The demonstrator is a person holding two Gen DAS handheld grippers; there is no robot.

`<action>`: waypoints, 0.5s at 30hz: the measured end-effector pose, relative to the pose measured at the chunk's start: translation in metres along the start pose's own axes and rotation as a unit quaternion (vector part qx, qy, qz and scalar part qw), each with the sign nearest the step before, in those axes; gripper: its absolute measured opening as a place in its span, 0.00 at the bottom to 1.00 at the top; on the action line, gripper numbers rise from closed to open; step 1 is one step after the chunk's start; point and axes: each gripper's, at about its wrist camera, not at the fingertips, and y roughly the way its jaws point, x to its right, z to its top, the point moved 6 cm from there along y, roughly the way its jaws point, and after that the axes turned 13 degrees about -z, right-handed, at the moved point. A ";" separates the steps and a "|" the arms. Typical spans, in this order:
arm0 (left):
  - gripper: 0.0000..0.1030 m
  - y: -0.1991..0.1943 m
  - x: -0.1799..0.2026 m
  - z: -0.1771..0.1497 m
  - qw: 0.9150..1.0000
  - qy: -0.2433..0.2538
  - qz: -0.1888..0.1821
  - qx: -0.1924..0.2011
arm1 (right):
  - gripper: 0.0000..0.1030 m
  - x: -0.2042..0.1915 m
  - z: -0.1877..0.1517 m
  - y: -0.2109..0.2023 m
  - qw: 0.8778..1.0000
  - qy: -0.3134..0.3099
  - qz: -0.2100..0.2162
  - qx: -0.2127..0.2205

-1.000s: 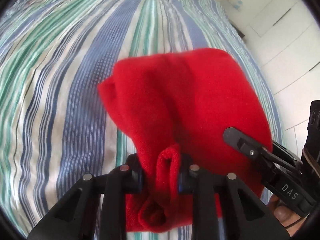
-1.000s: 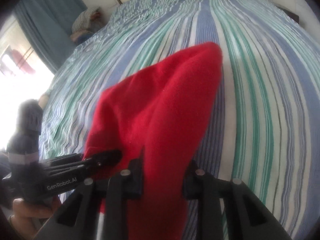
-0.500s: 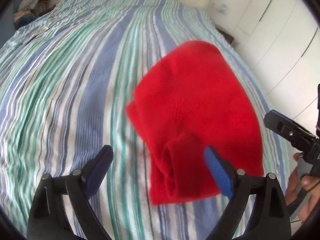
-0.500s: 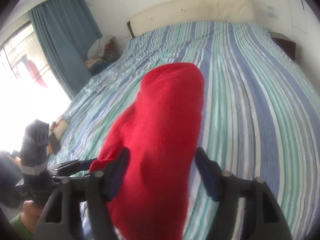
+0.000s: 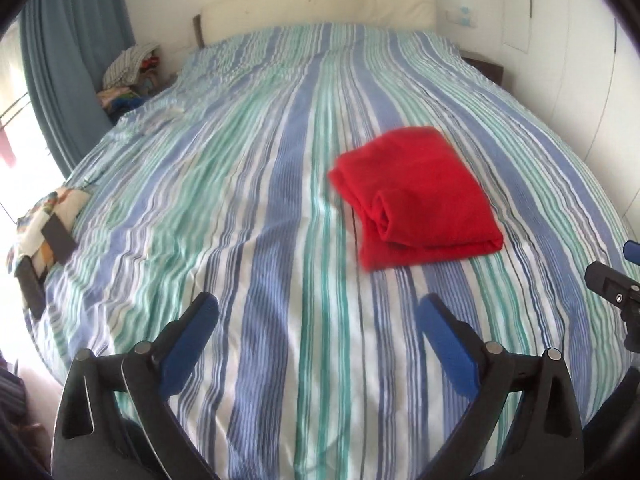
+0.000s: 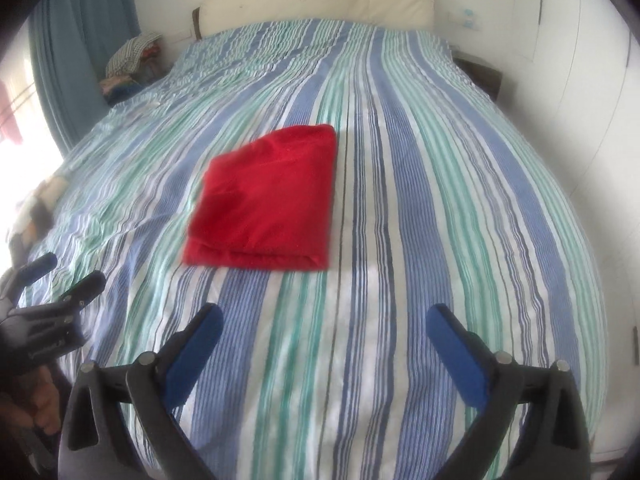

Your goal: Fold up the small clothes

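A folded red garment (image 5: 416,196) lies flat on the striped bedspread (image 5: 256,208), right of centre in the left wrist view. In the right wrist view the garment (image 6: 268,200) lies left of centre. My left gripper (image 5: 316,320) is open and empty, well back from the garment, above the near part of the bed. My right gripper (image 6: 324,328) is open and empty, also pulled back. The left gripper (image 6: 60,280) shows at the left edge of the right wrist view; the right gripper (image 5: 616,276) shows at the right edge of the left wrist view.
A patterned cloth (image 5: 44,216) lies at the bed's left edge. A pile of clothes (image 5: 128,72) sits beside the headboard (image 5: 320,4) by the blue curtain (image 5: 76,60). White wardrobe doors (image 5: 580,60) stand on the right.
Both grippers were shut on the red garment, then opened and let it go. Both have pulled back and up; the garment now lies folded on the bed.
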 end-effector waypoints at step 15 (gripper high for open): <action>1.00 -0.039 0.023 0.004 1.000 -0.008 -0.026 -0.015 | 0.99 0.002 -0.003 -0.078 0.997 -0.021 -0.049 0.054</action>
